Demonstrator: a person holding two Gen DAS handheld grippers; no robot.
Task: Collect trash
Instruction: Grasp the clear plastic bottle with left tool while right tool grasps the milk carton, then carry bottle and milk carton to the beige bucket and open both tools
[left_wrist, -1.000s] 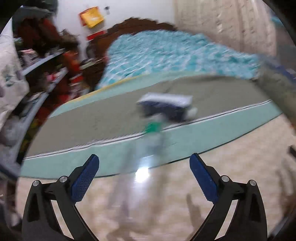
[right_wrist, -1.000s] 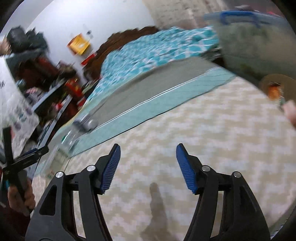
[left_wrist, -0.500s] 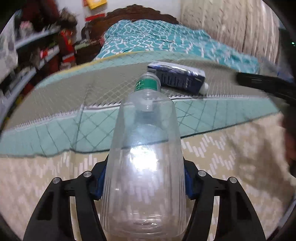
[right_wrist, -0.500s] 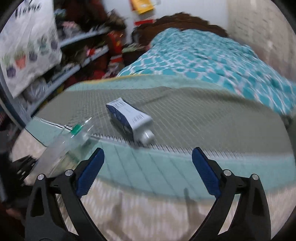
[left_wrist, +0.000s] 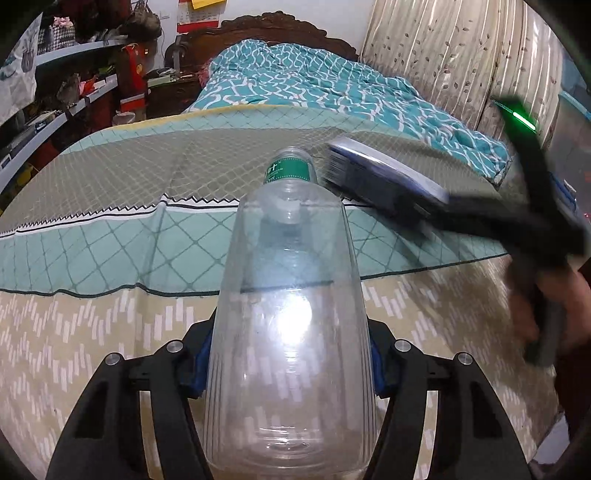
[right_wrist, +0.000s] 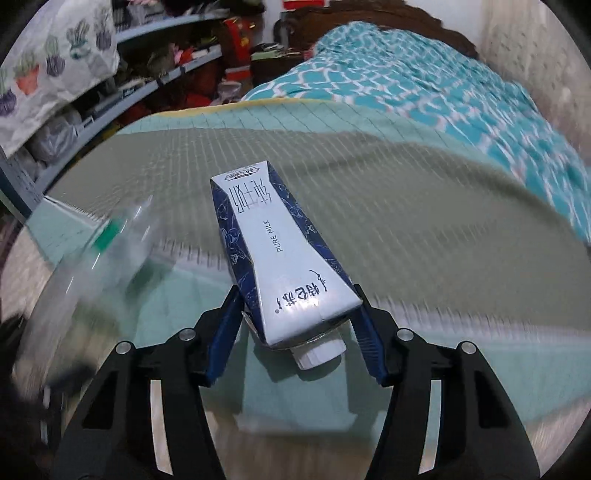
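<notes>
A clear plastic bottle (left_wrist: 288, 332) with a green neck label points away from me, base toward the camera. My left gripper (left_wrist: 290, 358) is shut on its lower body, blue pads pressed to both sides. A blue and white milk carton (right_wrist: 280, 251) marked PURE MILK lies on the grey-green mat (right_wrist: 424, 221), cap end toward me. My right gripper (right_wrist: 298, 306) is closing on that cap end, and both pads meet its sides. In the left wrist view the carton (left_wrist: 376, 173) shows blurred at the right. In the right wrist view the bottle (right_wrist: 103, 243) is a blur at the left.
The mat's teal border (left_wrist: 110, 251) lies over a beige zigzag floor covering (left_wrist: 74, 350). Behind it is a bed with a teal patterned quilt (left_wrist: 314, 85) and a dark headboard. Cluttered shelves (right_wrist: 155, 74) line the left and a curtain (left_wrist: 461, 62) hangs at the right.
The left gripper closed on the bottle and has stayed put since. The right gripper swung from the floor to the carton, opened wide, then closed around its cap end.
</notes>
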